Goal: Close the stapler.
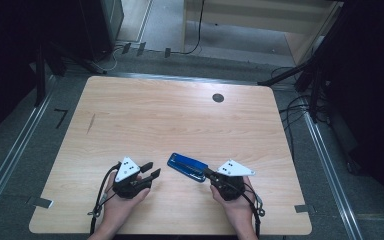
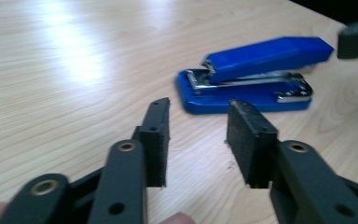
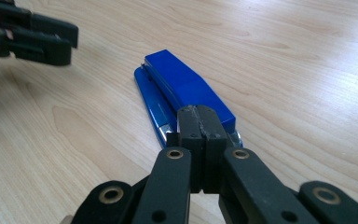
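Observation:
A blue stapler (image 1: 185, 165) lies flat on the wooden table (image 1: 170, 115), near its front edge, between my two grippers. My left gripper (image 1: 152, 169) stands to the left of it, apart from it and pointing toward it. In the left gripper view the jaws (image 2: 198, 109) stand open with nothing between them, and the stapler (image 2: 261, 53) lies a little ahead. My right gripper (image 3: 199, 112) is shut, pads pressed together. Its tips sit at the near end of the stapler (image 3: 182, 81); whether they touch it I cannot tell.
A small black round grommet (image 1: 218, 97) sits in the tabletop at the far right. Cables (image 1: 300, 107) and dark stands lie on the floor beyond the table's right and far edges. The left gripper (image 3: 37, 37) shows at the top left of the right gripper view.

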`<move>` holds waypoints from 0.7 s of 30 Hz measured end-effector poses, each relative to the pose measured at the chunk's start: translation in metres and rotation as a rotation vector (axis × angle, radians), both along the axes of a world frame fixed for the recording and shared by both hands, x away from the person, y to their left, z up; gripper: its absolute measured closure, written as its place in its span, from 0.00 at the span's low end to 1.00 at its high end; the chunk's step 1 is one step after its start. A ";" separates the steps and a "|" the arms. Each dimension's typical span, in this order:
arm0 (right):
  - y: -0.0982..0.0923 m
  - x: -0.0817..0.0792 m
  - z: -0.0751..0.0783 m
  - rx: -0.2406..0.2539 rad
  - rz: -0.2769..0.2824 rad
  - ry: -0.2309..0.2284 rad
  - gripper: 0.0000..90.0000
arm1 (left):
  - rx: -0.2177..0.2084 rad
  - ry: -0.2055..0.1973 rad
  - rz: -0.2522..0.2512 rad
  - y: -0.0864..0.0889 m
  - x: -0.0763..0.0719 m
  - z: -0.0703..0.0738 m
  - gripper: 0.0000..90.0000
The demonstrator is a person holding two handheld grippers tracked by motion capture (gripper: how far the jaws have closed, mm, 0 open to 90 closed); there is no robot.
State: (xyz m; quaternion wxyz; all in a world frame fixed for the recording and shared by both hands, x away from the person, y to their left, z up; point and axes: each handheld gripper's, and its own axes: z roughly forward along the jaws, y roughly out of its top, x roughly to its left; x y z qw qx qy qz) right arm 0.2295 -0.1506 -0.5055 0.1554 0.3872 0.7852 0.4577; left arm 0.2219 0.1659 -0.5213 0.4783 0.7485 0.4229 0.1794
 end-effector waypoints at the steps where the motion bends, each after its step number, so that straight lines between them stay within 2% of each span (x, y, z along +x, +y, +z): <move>1: 0.001 -0.001 -0.001 0.000 0.004 0.000 1.00 | -0.006 -0.007 0.019 0.004 -0.001 0.002 0.63; 5: 0.001 -0.003 -0.002 -0.004 0.005 -0.002 1.00 | -0.006 -0.011 0.050 0.018 -0.008 0.005 0.52; 6: 0.001 -0.003 -0.002 -0.003 0.002 -0.001 1.00 | -0.011 0.001 0.060 0.025 -0.011 0.006 0.51; 8: 0.000 -0.004 -0.003 -0.003 -0.001 -0.006 1.00 | -0.010 -0.001 0.076 0.033 -0.014 0.006 0.48; 13: -0.001 -0.007 -0.008 0.011 -0.018 0.002 1.00 | 0.018 -0.006 0.125 0.055 -0.025 0.007 0.33; 16: 0.000 -0.008 -0.010 0.012 -0.018 0.004 1.00 | 0.043 0.006 0.168 0.073 -0.030 0.004 0.29; 21: 0.004 -0.009 -0.013 0.017 -0.029 0.008 1.00 | 0.035 0.023 0.243 0.100 -0.038 0.003 0.22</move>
